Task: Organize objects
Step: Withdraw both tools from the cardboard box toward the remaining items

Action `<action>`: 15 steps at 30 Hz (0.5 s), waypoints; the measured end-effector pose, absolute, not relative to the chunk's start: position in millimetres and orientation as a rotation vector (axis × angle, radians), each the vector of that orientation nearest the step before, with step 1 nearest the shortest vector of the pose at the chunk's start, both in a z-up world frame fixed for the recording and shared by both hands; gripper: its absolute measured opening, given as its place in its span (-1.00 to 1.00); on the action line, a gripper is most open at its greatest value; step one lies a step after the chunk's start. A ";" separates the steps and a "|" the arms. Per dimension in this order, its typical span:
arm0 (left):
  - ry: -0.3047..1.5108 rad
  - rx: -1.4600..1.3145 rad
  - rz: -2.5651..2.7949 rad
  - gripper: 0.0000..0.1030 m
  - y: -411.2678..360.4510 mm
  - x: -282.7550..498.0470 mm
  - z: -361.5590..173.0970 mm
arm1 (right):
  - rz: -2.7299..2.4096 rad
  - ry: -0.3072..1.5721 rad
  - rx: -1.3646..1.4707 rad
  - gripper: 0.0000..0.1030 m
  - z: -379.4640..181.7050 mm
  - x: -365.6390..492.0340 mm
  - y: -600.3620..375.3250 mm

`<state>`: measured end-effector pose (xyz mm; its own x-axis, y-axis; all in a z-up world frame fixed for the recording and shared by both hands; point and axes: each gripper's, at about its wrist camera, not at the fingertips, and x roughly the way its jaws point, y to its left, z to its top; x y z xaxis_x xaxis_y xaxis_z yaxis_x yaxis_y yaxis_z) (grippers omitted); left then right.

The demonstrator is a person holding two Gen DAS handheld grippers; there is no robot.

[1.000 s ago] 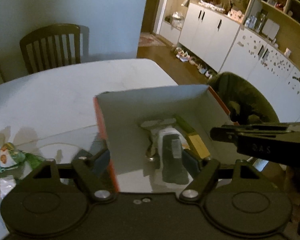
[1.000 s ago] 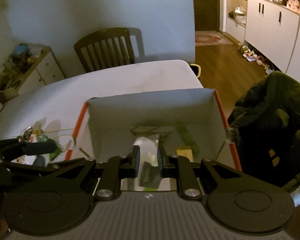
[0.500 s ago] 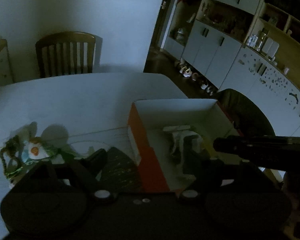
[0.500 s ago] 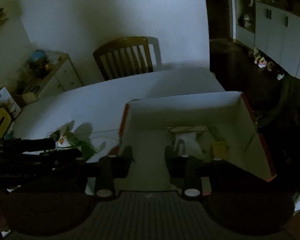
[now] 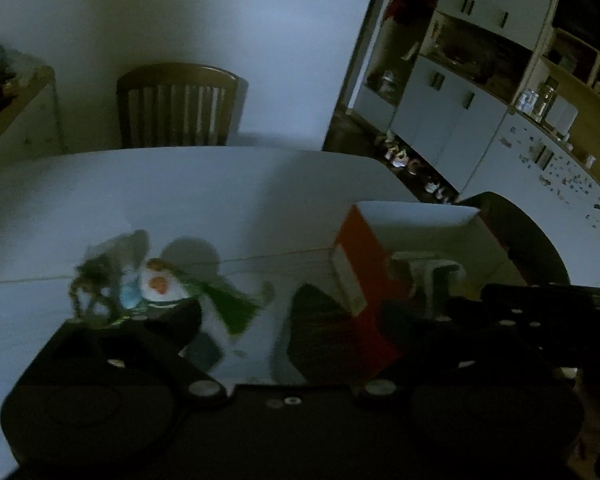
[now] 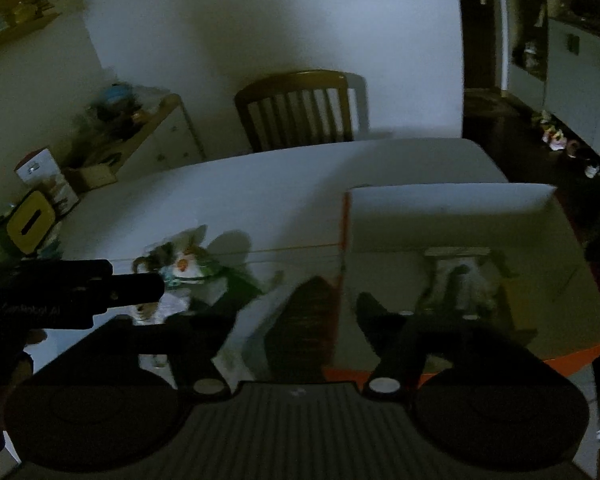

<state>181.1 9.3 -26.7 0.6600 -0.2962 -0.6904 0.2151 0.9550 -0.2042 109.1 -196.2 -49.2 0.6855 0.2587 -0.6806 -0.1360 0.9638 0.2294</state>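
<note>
- Left gripper (image 5: 288, 312): jaws spread wide, holding nothing; it hangs over the white table (image 5: 204, 196), between the wrapped snack pile (image 5: 160, 292) and the orange-sided box (image 5: 364, 280), likely lined up for the next pick.
- Right gripper (image 6: 312, 312): jaws wide, empty; it straddles the box's left wall.
- Box holds a pale packet (image 6: 460, 276), probably already sorted; dim, blurred view.

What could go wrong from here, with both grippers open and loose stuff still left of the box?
1. Both views are dark and blurred, so aiming at the small pile of trinkets could miss.
2. The orange box wall stands between the left gripper fingers; closing or swinging might knock the box.
3. The right gripper straddles that wall too, close to the left one, so the two may collide.
</note>
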 end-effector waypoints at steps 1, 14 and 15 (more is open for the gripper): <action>0.795 -0.103 -0.278 0.94 15.5 181.0 -26.9 | 0.226 0.789 0.165 0.45 -50.2 109.9 -191.1; 0.810 -0.140 -0.161 0.99 97.7 199.8 -44.6 | 0.229 0.837 0.110 0.62 -72.5 123.7 -124.0; 0.812 -0.143 -0.148 0.99 103.7 202.3 -47.0 | 0.227 0.842 0.105 0.62 -74.8 125.3 -120.1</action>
<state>202.3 103.7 -47.0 0.6788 -0.1859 -0.7104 0.0768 0.9801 -0.1831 125.3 -120.1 -74.8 0.6437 0.2401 -0.7266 -0.1572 0.9707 0.1815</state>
